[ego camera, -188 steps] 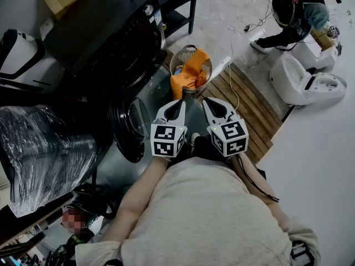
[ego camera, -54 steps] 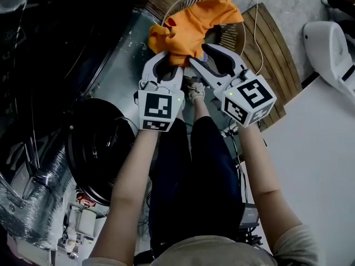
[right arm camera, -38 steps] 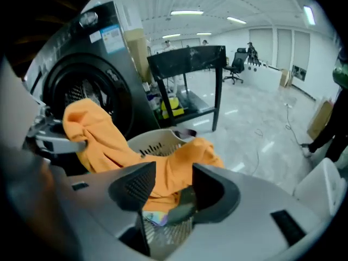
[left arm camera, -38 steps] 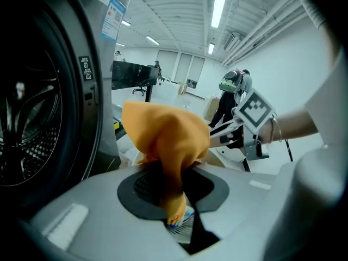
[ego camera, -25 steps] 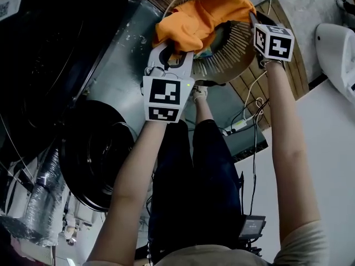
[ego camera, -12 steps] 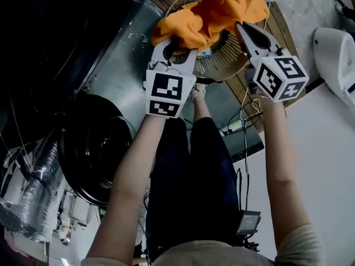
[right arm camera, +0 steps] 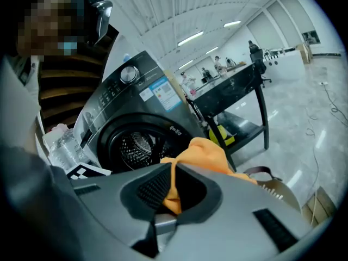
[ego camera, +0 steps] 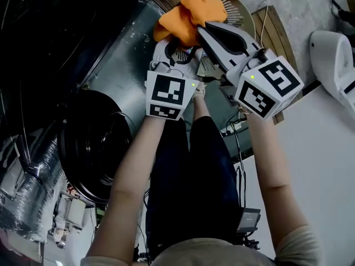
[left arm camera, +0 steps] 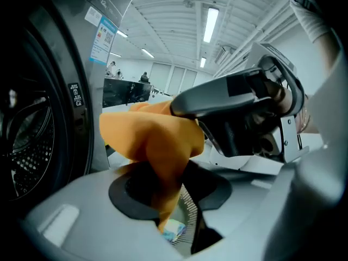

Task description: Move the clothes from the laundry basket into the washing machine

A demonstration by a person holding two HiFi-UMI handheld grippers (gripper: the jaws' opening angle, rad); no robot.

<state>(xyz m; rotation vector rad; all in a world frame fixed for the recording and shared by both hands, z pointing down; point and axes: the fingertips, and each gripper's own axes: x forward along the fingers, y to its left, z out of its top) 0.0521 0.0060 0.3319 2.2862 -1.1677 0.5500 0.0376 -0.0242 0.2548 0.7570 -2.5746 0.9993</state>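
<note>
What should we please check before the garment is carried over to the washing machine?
1. Left gripper on the orange garment: ok, cloth is pinched between its jaws, though they have just been opening a little.
2. Right gripper on the garment: ok, its jaws have just been closing on a fold.
3. Garment clear of the laundry basket: cannot tell, its lower end is hidden.
4. Washing machine door open: ok, the drum shows.
5. Basket emptied: not ok, a pale blue item lies inside.
</note>
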